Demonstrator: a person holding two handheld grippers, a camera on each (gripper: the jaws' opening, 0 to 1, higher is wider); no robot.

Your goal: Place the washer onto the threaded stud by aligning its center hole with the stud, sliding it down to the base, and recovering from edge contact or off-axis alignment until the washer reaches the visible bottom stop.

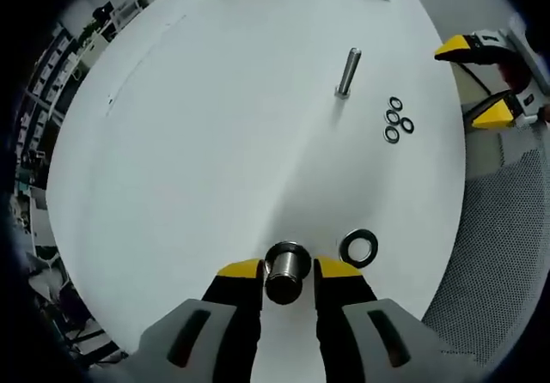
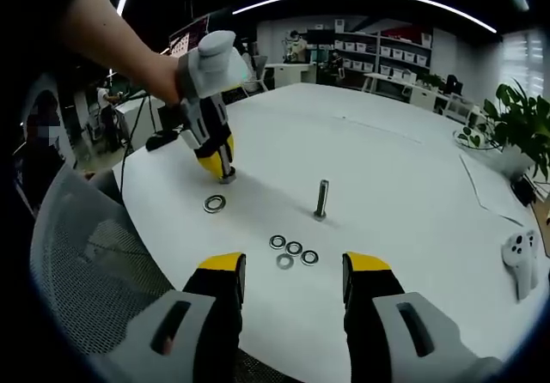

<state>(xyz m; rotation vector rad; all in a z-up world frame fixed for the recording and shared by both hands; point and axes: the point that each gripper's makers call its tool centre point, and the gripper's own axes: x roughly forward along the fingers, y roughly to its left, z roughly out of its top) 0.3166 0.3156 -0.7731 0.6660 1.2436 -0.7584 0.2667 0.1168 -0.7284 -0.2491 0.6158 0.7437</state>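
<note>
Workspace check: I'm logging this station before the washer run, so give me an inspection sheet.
Surface: white round table, bare in the middle.
Job's things: upright stud; four small washers clustered beside it; large washer lying flat; metal cylinder between the left jaws.
Clutter: white controller at the table edge.
Grippers: left gripper shut on the cylinder; right gripper open, empty, short of the washers.
Cables: black cable off the table's edge.
Surroundings: mesh chair, plant, shelving behind.

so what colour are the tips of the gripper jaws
Yellow, on black jaws with grey bodies behind. Clearest in the left gripper view on the left gripper.
</note>
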